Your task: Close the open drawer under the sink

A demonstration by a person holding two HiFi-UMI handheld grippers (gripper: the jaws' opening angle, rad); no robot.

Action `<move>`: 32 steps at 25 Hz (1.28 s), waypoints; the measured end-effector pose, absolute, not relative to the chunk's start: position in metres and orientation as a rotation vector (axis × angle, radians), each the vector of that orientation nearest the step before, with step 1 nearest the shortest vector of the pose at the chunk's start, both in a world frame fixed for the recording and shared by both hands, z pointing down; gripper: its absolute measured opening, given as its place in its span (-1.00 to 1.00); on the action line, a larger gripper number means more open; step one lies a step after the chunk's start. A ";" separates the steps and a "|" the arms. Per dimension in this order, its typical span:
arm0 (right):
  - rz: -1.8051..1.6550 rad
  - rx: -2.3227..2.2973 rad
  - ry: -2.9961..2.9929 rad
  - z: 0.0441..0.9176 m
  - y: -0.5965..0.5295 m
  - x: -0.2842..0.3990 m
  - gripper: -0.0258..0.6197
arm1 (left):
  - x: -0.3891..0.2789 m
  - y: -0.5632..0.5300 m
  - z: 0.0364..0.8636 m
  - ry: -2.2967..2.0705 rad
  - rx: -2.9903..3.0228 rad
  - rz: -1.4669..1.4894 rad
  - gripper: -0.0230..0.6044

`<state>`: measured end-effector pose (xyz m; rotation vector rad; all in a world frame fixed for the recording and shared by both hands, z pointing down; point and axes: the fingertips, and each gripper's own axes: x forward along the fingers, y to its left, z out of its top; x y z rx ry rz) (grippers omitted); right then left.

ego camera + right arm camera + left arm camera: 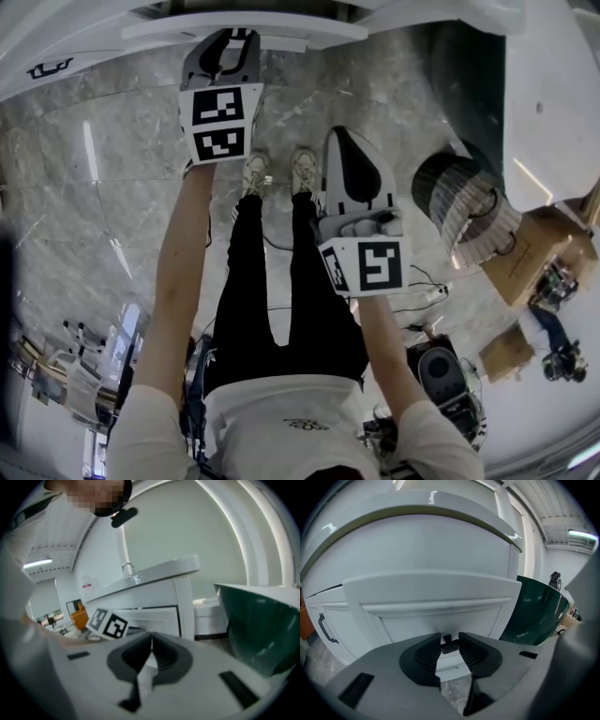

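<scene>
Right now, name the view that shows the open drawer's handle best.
Left gripper view: the black drawer handle sits dead centre, clamped by the left gripper, against the white drawer front. In the head view the left gripper covers it; in the right gripper view that gripper's marker cube hides it.

Drawer (436, 597) located centre frame, below counter (417, 513); handle (451, 647) lodged between left gripper (450, 639) jaws; cabinet door (342, 630) seen at lower left, bin (536, 616) at right.

top: white short-sleeved T-shirt (281, 412) | legs: black trousers (246, 281) | feet: pale trainers (256, 174) | left gripper (450, 641), right gripper (151, 646): grey shells, black ribbed fingers (424, 658), black-and-white marker cubes (221, 120)
</scene>
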<state>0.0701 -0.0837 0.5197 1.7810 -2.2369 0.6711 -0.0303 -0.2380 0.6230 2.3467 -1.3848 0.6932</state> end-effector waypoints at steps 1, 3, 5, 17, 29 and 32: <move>0.671 1.780 -2.236 0.520 -0.084 0.070 -0.83 | -0.030 -0.241 0.623 -1.389 2.346 0.692 -0.49; 0.673 1.779 -2.232 0.520 -0.083 0.072 -0.83 | -0.028 -0.246 0.622 -1.397 2.338 0.687 -0.49; 0.682 1.784 -2.224 0.522 -0.081 0.075 -0.83 | -0.026 -0.249 0.622 -1.402 2.329 0.681 -0.49; 0.669 1.789 -2.229 0.521 -0.083 0.072 -0.83 | -0.025 -0.256 0.622 -1.370 2.362 0.656 -0.49; 0.670 1.813 -2.203 0.524 -0.070 0.082 -0.83 | -0.021 -0.260 0.622 -1.360 2.390 0.630 -0.48; 0.655 1.819 -2.198 0.524 -0.070 0.082 -0.83 | -0.021 -0.261 0.623 -1.363 2.403 0.641 -0.47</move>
